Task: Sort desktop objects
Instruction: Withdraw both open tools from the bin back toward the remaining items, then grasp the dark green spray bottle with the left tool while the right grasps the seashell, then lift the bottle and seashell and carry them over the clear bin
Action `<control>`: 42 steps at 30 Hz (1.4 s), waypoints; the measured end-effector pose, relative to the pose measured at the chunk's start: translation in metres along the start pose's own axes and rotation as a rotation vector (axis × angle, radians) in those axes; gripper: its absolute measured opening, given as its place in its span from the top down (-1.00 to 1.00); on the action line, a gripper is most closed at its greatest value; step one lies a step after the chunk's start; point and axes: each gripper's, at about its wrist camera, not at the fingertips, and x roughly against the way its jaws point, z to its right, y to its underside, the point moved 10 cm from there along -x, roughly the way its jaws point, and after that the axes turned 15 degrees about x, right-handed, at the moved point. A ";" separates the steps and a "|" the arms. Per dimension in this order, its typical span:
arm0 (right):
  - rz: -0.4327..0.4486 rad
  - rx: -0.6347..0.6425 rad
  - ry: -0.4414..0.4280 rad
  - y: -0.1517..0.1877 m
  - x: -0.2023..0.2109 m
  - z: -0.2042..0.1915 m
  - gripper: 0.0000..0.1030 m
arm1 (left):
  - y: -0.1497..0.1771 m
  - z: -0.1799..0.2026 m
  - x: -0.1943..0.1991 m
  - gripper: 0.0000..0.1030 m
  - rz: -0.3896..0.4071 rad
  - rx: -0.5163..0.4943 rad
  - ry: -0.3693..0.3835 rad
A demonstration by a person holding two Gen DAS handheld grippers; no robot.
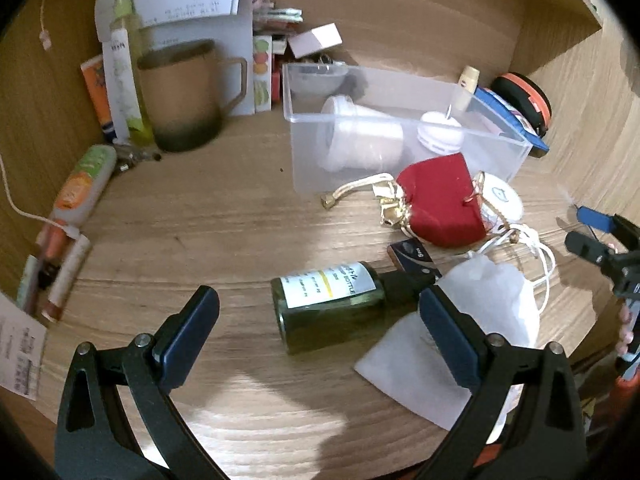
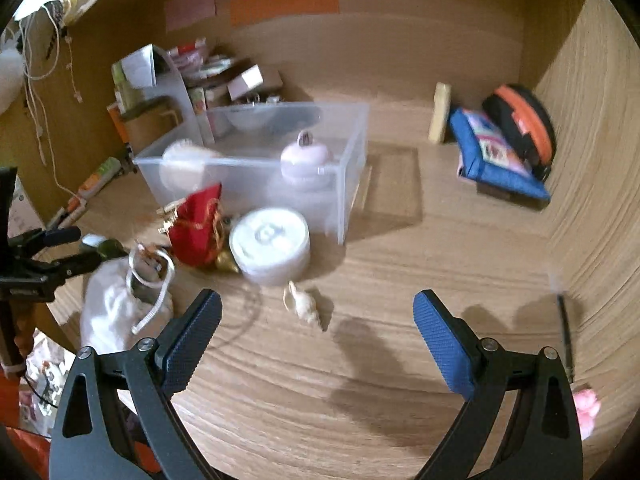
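Note:
A dark green dropper bottle (image 1: 328, 304) lies on its side on the wooden desk, between the fingers of my left gripper (image 1: 320, 328), which is open. Beside it lie a white cloth pouch (image 1: 472, 320) (image 2: 112, 308) with a cord, and a red pouch (image 1: 444, 200) (image 2: 196, 224) with gold ties. Behind them stands a clear plastic box (image 1: 400, 136) (image 2: 256, 168) holding white items. A round white tin (image 2: 272, 246) and a small cream shell-like piece (image 2: 304, 306) lie ahead of my right gripper (image 2: 316, 340), open and empty, also seen at the right edge of the left wrist view (image 1: 592, 232).
A brown mug (image 1: 184, 96), tubes and papers crowd the back left corner. A blue pouch (image 2: 496, 156) and an orange-and-black case (image 2: 524, 128) sit at the back right. A thin dark pen (image 2: 565, 336) lies by the right wall. Wooden walls enclose the desk.

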 end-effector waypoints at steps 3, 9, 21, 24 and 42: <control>-0.023 0.026 -0.010 0.006 -0.013 -0.004 -0.84 | 0.001 -0.001 -0.010 -0.97 -0.027 0.020 0.006; -0.069 0.049 -0.037 0.012 -0.038 -0.003 -0.51 | 0.000 -0.004 -0.019 -0.97 -0.037 0.060 0.019; -0.072 0.109 -0.047 0.014 -0.050 -0.006 0.19 | -0.005 -0.008 -0.023 -0.47 -0.010 0.083 0.009; -0.064 0.111 -0.051 0.015 -0.051 -0.005 0.30 | -0.004 -0.008 -0.022 -0.28 0.010 0.074 -0.002; -0.018 0.042 -0.038 0.013 -0.035 0.004 0.66 | -0.016 -0.022 -0.004 0.21 0.094 0.139 0.020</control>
